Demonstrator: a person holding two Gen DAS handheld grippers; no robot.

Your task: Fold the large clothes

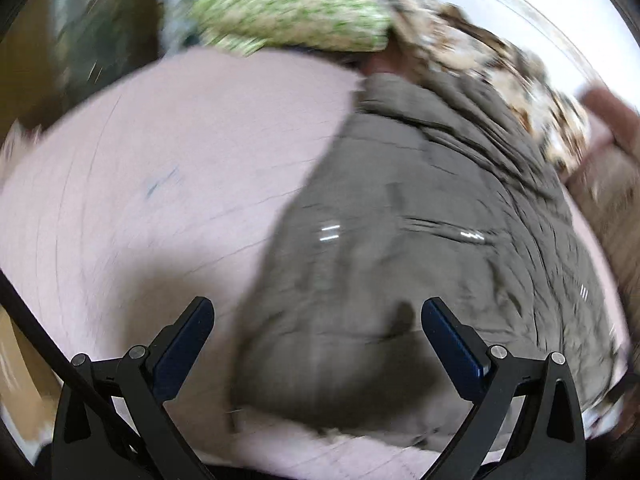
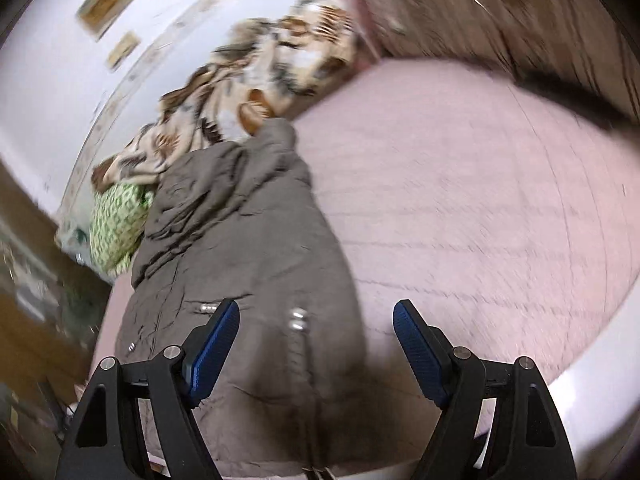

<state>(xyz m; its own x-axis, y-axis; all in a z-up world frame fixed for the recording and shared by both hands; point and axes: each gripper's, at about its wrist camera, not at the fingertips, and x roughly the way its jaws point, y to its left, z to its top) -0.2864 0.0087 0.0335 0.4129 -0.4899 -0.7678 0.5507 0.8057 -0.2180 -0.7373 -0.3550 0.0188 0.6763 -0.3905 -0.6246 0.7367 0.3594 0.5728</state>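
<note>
both grippers, left gripper and right gripper, hung wide and empty over the grey padded jacket on the pink bed; pinching the hem corners evenly would probably fold it best.

– What is under it all?
– A big pink bed cover, with thin lines on it.
– And at the back?
– A white wall with two small pictures on it. A brown and white blanket lies in a heap by the wall, next to a green spotty pillow.
– Any wood?
– Yes, brown wood at the side.
</note>
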